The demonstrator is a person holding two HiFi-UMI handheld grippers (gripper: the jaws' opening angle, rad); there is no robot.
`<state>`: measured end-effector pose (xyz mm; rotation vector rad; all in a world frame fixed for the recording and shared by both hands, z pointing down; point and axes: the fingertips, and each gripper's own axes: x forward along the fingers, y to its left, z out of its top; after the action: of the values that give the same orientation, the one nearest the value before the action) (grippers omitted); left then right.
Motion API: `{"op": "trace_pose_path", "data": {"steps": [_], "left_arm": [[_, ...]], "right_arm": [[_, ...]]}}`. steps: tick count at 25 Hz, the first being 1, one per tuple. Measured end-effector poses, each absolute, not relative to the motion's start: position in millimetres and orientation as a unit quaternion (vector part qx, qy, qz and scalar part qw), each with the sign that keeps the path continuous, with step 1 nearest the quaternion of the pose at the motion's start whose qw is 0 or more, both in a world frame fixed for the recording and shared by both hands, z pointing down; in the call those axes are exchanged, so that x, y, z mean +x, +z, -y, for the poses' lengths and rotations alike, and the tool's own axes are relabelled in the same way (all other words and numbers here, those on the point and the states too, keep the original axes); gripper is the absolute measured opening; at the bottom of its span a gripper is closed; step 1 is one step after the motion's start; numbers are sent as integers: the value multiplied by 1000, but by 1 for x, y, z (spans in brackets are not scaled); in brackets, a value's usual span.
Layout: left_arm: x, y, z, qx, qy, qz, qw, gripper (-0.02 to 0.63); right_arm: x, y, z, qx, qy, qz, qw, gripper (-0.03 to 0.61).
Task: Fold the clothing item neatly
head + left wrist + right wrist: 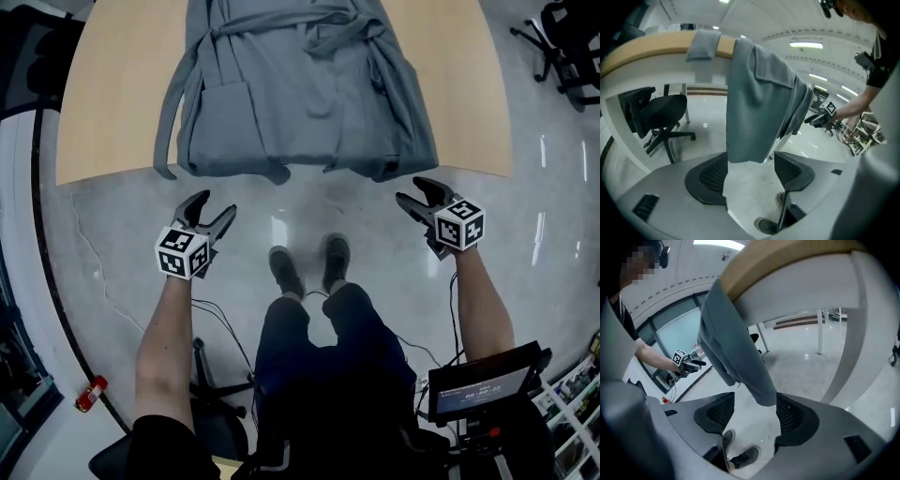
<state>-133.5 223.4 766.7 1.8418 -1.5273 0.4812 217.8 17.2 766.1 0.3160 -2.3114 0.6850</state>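
A grey robe (298, 89) lies spread on the wooden table (112, 103), its belt tied across the top and its hem and a sleeve end hanging over the near edge. My left gripper (214, 208) hovers open below the edge, short of the hem's left part, with nothing between its fingers. My right gripper (415, 192) is open too, just below the hem's right corner. In the left gripper view the hanging robe (757, 98) is ahead of the open left gripper (750, 171). In the right gripper view the robe (736, 352) hangs ahead of the right gripper (752, 413).
The person's shoes (309, 267) stand on the grey floor between the grippers. A black office chair (661, 115) sits under the table to the left, and a table leg (846, 366) stands to the right. A small screen (483, 384) is at the lower right.
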Motion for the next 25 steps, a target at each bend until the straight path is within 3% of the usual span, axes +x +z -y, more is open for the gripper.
{"op": "trace_pose_path", "data": {"steps": [17,22,23,24,25], "left_arm": [[-145,866,-160,783,200,548,217,301],[-141,860,-152,791,189,547,200,144],[-138,857,-152,792,184,548,197,58],[-135,853,-151,793,176,549,196,9],[-132,849,-152,794,169,550,195,9]], "right_arm": [[190,824,0,111,176,935,287,264],[177,823,11,123,159,944,260,261],[177,821,12,127,156,945,256,238],[177,820,14,132,152,946,254,145],[178,818,15,137,149,946,253,84]]}}
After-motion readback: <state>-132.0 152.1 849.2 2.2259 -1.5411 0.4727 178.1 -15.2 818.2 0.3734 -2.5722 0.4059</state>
